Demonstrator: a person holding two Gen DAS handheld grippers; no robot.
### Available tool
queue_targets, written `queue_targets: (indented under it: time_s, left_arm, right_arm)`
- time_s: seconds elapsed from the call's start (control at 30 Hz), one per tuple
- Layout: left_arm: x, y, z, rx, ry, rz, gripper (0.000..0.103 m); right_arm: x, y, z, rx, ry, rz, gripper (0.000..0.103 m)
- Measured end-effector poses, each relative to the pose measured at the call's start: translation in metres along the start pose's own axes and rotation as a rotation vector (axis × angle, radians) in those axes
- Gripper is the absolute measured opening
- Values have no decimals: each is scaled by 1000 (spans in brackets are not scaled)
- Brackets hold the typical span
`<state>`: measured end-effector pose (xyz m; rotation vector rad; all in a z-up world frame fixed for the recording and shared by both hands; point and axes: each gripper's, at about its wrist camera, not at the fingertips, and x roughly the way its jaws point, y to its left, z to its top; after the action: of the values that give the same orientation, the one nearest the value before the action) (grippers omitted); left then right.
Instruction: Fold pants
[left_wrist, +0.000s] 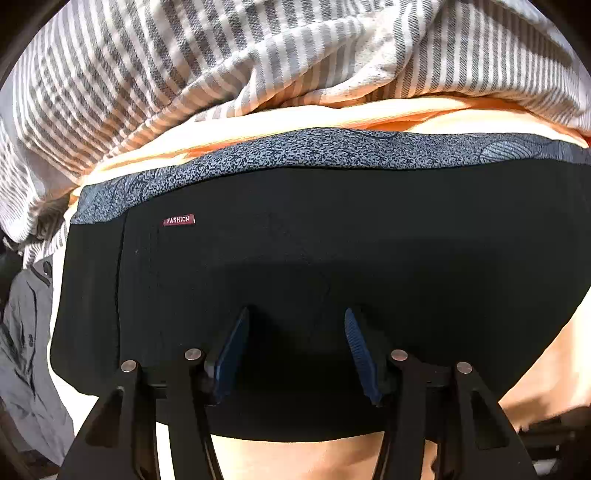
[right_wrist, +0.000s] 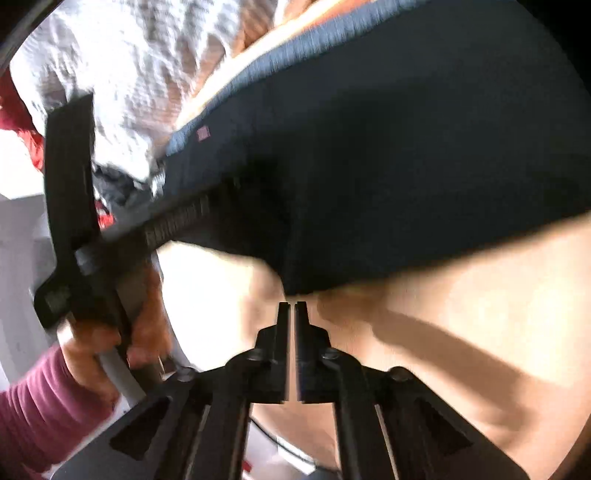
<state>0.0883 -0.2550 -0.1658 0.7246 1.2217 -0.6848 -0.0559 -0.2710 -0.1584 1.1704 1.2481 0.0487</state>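
Black pants (left_wrist: 332, 240) with a grey-blue patterned waistband (left_wrist: 295, 151) and a small red "FASHION" label (left_wrist: 179, 220) lie flat on a pale tabletop (left_wrist: 554, 362). My left gripper (left_wrist: 295, 317) is open, its blue-padded fingers (left_wrist: 232, 347) resting low over the near part of the pants. In the right wrist view, which is motion-blurred, the pants (right_wrist: 388, 166) fill the upper middle. My right gripper (right_wrist: 293, 306) is shut and empty, its tips just short of the pants' near corner. The left gripper's body and the hand holding it (right_wrist: 92, 258) show at the left.
A grey-and-white striped cloth (left_wrist: 184, 66) is piled behind the pants on an orange fabric (left_wrist: 295, 118). A grey garment (left_wrist: 26, 332) lies at the left edge. Something red (right_wrist: 22, 122) sits at the far left. Bare tabletop (right_wrist: 461, 332) lies to the right.
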Motion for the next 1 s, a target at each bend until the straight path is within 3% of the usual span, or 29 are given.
queue_targets:
  time_s: [0.13, 0.37, 0.47, 0.6, 0.83, 0.9, 0.97, 1.0]
  left_arm:
    - [-6, -10, -4, -10, 27, -3, 55]
    - [-24, -48, -28, -22, 58, -91, 55]
    - [-13, -64, -33, -25, 80, -48, 55]
    - [-10, -69, -40, -31, 64, -44, 55]
    - [-10, -78, -44, -21, 77, -24, 55]
    - [-9, -83, -42, -22, 83, -11, 55]
    - [3, -90, -25, -21, 90, -1, 55]
    - [3, -91, -25, -21, 91, 2, 55]
  right_arm:
    - [-15, 0, -14, -5, 9, -95, 6]
    - [-84, -3, 17, -7, -170, -248, 6]
    - [-95, -6, 37, -26, -197, -321, 6]
    - [-99, -33, 55, -37, -199, -404, 9]
    - [-99, -42, 52, 1, -185, -350, 9]
    - [-106, -38, 45, -19, -172, -397, 9]
    - [-118, -34, 34, -59, -171, -432, 19]
    - [-123, -32, 29, -75, -172, -460, 31]
